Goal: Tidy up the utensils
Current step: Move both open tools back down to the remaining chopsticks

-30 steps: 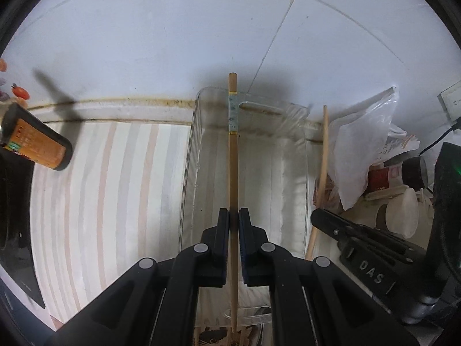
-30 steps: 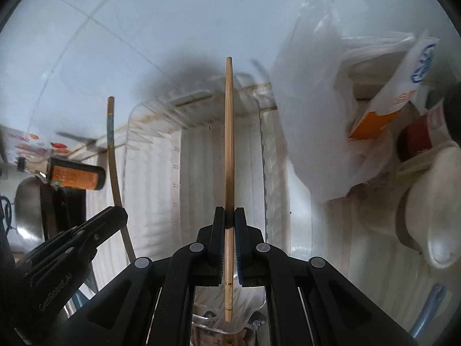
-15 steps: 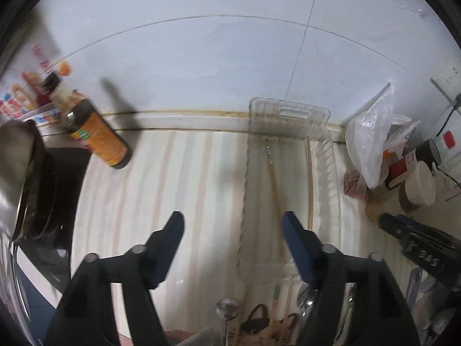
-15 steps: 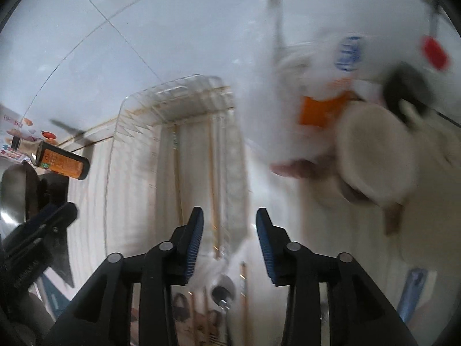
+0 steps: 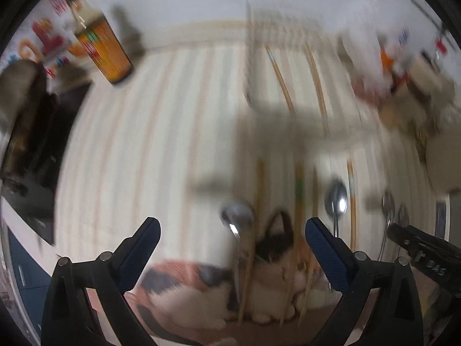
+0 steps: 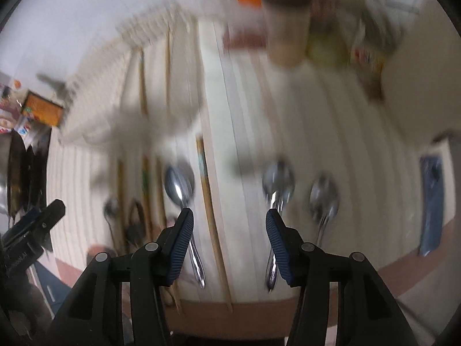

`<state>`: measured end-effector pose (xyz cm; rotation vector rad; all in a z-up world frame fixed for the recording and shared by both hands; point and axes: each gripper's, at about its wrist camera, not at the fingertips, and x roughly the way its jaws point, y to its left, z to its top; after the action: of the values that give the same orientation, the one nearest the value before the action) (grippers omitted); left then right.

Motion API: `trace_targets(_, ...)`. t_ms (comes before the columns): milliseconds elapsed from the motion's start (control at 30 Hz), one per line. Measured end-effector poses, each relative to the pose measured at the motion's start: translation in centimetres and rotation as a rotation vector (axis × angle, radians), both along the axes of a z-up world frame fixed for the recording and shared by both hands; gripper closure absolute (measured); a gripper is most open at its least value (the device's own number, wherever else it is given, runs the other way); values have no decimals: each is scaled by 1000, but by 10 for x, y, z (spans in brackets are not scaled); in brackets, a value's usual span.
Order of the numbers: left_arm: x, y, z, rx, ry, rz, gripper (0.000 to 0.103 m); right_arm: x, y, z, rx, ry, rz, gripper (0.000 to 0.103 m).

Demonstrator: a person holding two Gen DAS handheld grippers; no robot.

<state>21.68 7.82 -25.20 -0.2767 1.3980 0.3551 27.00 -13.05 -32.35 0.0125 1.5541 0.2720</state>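
Two handheld grippers point forward and down over a cream striped counter; both views are smeared by motion blur. The left gripper (image 5: pixel 232 232) has its blue-padded jaws spread wide, holding nothing. The right gripper (image 6: pixel 229 225) is also spread wide and holds nothing; its fingers straddle a loose wooden chopstick (image 6: pixel 209 201) lying on the counter.

From the right wrist view, four metal spoons can be counted on the counter: one spoon (image 6: pixel 178 184) just beside the left finger pad, a second spoon (image 6: pixel 278 180) by the right finger pad, a third spoon (image 6: pixel 324 199) farther right, and a small one (image 6: pixel 111 207) at the far left (too blurred to be sure of its shape).

Several more chopsticks (image 6: pixel 147 184) lie beside the spoons, one with a green band; an exact count cannot be made.

A clear plastic tray (image 5: pixel 253 66) sits farther back near the wall, with two chopsticks (image 5: pixel 281 80) lying inside it.

An orange-labelled bottle (image 5: pixel 100 49) stands at the far left; its label text cannot be read. A cat-print mat (image 5: pixel 273 265) lies under the near ends of the chopsticks. Lettering on the other gripper's body is too blurred to read.
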Motion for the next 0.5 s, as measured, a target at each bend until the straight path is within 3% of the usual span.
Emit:
trace_targets(133,-19,-11,-21,-9,54,-8,6,-23,3,-38,10,57,6,60)
trace_targets(200,-24,-16,-28,-8,76,-21,6,-28,8,-50,3,55,18,60)
trace_targets(233,-25,-19,-30,-4,80,-31,6,-32,12,-48,-16,10,40,61)
trace_targets(267,-25,-23,-33,-1,80,-39,6,-33,17,-50,-57,0,74,74)
trace_targets(300,-24,-26,-34,0,81,-48,6,-35,19,-48,-79,-21,91,79)
trace_targets(333,-24,-30,-37,-5,79,-56,6,-35,19,-46,-104,-5,93,90)
trace_targets(367,-22,-35,-38,-14,75,-71,9,-35,17,-42,-128,-4,92,97)
trace_targets(500,-15,-55,-49,-46,89,-114,30,-31,-4,-27,-154,30,66,97)
